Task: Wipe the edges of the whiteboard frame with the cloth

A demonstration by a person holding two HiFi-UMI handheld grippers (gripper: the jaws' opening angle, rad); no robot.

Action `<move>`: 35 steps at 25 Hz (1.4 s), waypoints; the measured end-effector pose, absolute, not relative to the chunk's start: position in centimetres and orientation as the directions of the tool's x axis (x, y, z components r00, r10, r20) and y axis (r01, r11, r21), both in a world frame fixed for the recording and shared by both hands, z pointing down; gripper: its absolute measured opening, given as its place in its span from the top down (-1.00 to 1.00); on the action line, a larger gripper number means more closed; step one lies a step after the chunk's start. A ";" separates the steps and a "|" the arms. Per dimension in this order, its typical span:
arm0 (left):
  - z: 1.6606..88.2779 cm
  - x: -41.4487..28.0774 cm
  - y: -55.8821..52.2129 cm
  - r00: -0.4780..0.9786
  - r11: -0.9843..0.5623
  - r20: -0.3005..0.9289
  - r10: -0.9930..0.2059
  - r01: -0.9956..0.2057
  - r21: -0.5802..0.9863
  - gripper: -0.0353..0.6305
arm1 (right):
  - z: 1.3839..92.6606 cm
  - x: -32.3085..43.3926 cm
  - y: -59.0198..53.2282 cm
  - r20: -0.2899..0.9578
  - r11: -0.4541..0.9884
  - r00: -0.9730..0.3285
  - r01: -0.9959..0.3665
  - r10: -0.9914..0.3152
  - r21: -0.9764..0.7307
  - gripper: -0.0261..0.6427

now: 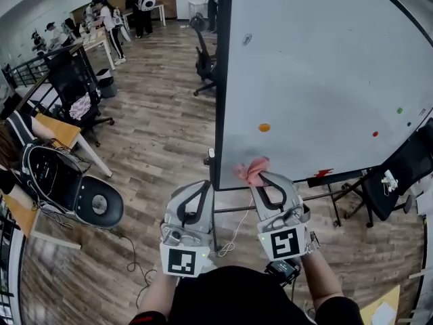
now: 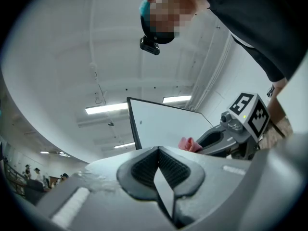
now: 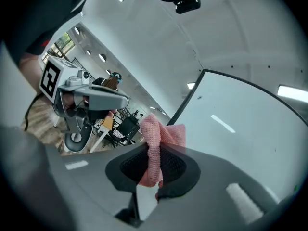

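R gripper [image 1: 262, 178] clamps pink cloth [image 1: 252, 170], which bunches out ahead of its jaws at the lower-left corner of the frame [image 1: 221, 80]. L gripper [image 1: 201, 187] hangs just beside it, jaws shut w/ nothing between. Risk: only a small fold looks pinched, so drag along the edge could pull the cloth free.

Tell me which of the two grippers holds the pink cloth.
The right gripper: it is shut on the pink cloth, near the lower left corner of the whiteboard. The left gripper is shut too, but with nothing in it.
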State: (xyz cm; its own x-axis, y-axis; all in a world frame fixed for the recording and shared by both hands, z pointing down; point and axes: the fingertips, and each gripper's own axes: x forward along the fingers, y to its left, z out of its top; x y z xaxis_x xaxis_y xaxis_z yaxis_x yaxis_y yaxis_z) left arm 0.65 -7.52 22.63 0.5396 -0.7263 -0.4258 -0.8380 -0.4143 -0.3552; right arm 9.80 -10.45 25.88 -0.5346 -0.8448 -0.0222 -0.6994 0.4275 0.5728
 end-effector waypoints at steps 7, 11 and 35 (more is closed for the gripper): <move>19.9 -2.8 -10.6 0.533 -0.391 -0.473 -0.701 -0.843 -0.370 0.89 | 21.8 5.4 -14.0 -0.042 0.309 -0.514 -0.578 -0.857 0.755 0.78; 18.3 -2.5 -11.1 0.533 -0.383 -0.500 -0.683 -0.844 -0.377 0.89 | 21.1 4.4 -15.2 -0.005 0.286 -0.502 -0.501 -0.865 0.817 0.78; 5.0 -1.4 -13.8 0.465 -0.240 -0.642 -0.609 -0.880 -0.410 0.89 | 7.9 3.1 -20.5 -0.075 -0.006 -0.426 -0.160 -0.901 0.987 0.78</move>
State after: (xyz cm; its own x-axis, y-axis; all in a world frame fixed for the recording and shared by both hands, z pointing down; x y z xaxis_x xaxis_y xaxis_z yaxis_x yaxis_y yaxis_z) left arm -1.41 -13.76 5.00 0.4651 -0.6095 -0.6420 -0.8801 -0.2399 -0.4098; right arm 3.06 -20.53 7.85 -0.4263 -0.9015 -0.0746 -0.1598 -0.0061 0.9871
